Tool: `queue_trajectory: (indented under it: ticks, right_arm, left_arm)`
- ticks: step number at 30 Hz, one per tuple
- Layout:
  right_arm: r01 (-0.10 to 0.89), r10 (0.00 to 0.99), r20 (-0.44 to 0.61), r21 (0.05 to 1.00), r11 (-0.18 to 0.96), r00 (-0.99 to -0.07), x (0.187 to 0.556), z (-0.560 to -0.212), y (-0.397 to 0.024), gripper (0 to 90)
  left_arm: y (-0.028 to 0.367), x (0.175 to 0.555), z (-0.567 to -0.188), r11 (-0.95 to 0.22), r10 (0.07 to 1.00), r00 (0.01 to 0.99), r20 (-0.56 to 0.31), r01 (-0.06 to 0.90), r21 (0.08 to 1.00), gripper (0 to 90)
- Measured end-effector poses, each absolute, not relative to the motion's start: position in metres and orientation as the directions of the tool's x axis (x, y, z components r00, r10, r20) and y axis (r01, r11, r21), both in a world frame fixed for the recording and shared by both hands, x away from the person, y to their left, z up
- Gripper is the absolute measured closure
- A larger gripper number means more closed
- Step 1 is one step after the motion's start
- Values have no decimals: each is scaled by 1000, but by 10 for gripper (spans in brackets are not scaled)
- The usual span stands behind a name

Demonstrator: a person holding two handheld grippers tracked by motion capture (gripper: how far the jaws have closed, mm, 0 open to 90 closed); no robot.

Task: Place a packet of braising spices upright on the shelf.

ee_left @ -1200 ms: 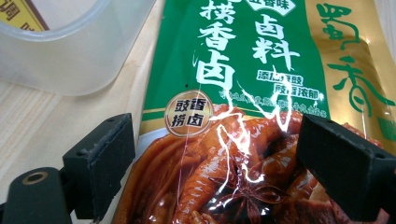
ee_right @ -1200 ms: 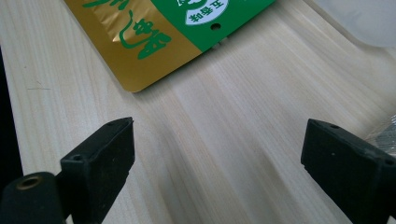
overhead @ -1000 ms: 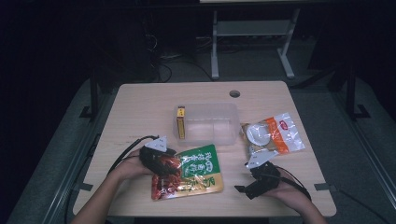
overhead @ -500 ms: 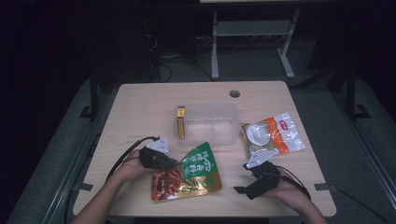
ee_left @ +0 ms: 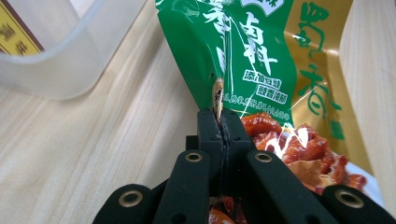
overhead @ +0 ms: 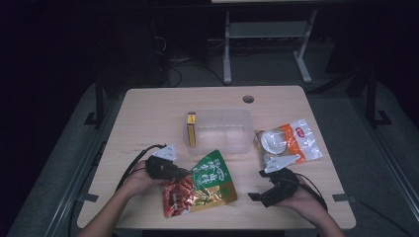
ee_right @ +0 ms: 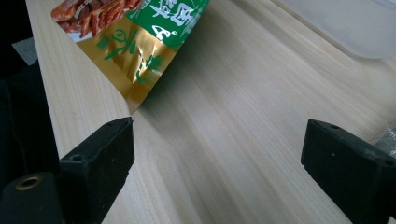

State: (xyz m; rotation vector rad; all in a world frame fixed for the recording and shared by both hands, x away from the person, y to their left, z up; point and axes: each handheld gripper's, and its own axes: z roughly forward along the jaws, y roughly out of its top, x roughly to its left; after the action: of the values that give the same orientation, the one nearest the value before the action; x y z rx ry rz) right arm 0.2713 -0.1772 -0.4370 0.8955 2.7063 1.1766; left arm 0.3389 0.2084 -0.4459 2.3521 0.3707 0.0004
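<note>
L gripper (overhead: 184,173) jaws just closed, now pinching the green snack pouch (overhead: 207,185) at its edge; pouch fans out ahead of the jaws, partly lifted off the surface (overhead: 148,113). Grasp done, ready to lift. R gripper (ee_right: 217,154) jaws spread, nothing between.

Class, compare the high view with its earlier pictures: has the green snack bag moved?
Yes. The green snack bag, pinched in the left gripper, has its far edge lifted and nearer the clear plastic tub.

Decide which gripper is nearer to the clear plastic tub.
Left. The left gripper, shut on the green snack bag, sits just below the clear plastic tub; the right gripper, open, lies farther down, nearer the table's front edge.
</note>
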Motion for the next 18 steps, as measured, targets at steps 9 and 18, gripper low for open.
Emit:
queue_trajectory:
  ticks: [9,18]
  right_arm:
    - [511,543,213,711,484,-812,271,-430,-179,92]
    - [480,524,210,750,455,-825,274,-418,-169,94]
  left_arm:
    - [200,324,-425,-667,274,960,-63,237,707,895]
    - [201,320,-412,-648,272,962,-37,211,732,896]
